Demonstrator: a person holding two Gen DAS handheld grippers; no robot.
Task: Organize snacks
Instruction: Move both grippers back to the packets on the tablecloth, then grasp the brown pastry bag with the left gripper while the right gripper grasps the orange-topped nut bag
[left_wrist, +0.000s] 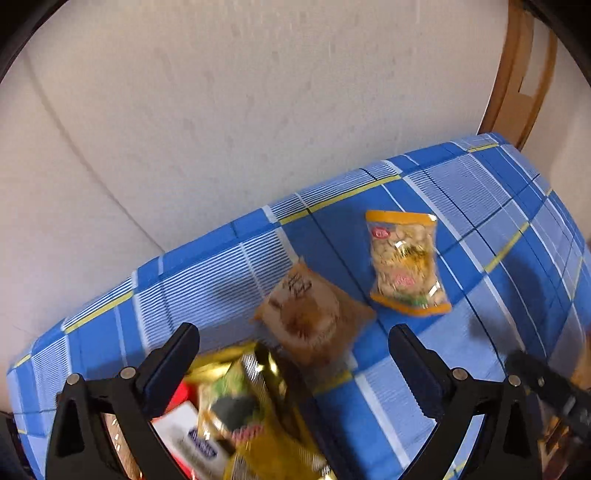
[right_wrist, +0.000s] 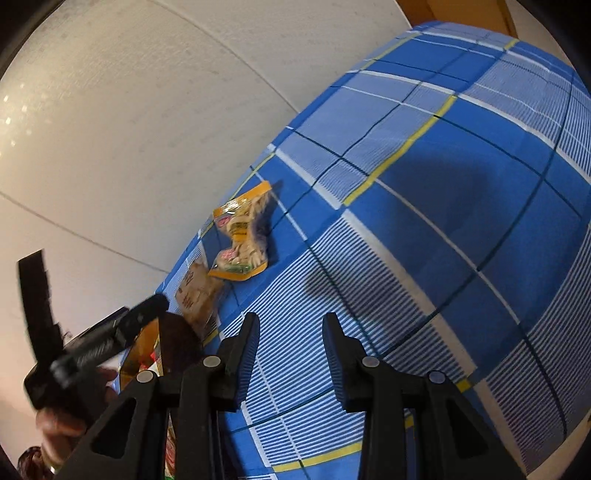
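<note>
Snack packets lie on a blue checked cloth (left_wrist: 480, 221). A clear packet of nuts with orange edges (left_wrist: 406, 262) lies flat toward the back; it also shows in the right wrist view (right_wrist: 242, 236). A brown packet (left_wrist: 310, 317) lies beside it, also in the right wrist view (right_wrist: 197, 295). A gold and yellow packet (left_wrist: 255, 398) and a white and red box (left_wrist: 192, 439) lie under my left gripper (left_wrist: 291, 354), which is open and empty above them. My right gripper (right_wrist: 291, 339) is open and empty over bare cloth (right_wrist: 443, 221). The left gripper (right_wrist: 103, 339) appears at the right wrist view's left.
A pale wall (left_wrist: 221, 110) runs along the cloth's far edge. A wooden frame (left_wrist: 517, 74) stands at the back right corner. The right gripper's body (left_wrist: 546, 387) shows at the left wrist view's right edge.
</note>
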